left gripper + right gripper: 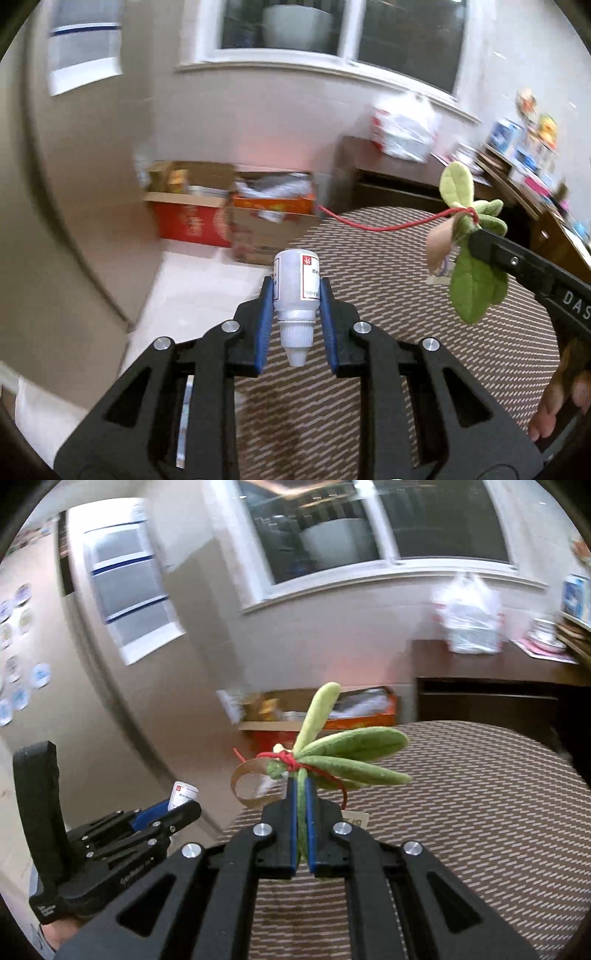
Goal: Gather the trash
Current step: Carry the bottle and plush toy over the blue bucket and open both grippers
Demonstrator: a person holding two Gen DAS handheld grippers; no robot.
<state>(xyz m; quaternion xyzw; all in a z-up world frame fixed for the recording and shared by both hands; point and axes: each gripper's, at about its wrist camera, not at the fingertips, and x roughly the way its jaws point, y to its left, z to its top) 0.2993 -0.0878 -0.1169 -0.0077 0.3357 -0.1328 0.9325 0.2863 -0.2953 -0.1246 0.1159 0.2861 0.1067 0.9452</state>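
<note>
The left gripper (296, 295) is seen clamped on a small white dropper bottle (296, 291), pads pressed to its body, nozzle pointing back toward the camera. The bottle is carried in the air above the patterned seat (406, 332). It is judged light and rigid, with smooth plastic that could slip, so the grip across the widest part of the body looks well chosen. The right gripper (302, 805) is pinched almost fully shut on a green plush leaf bundle (347, 753), tied with red string (286, 758). That one is judged soft, weightless and squashable; it is best held near the knot, where the leaves are gathered.
</note>
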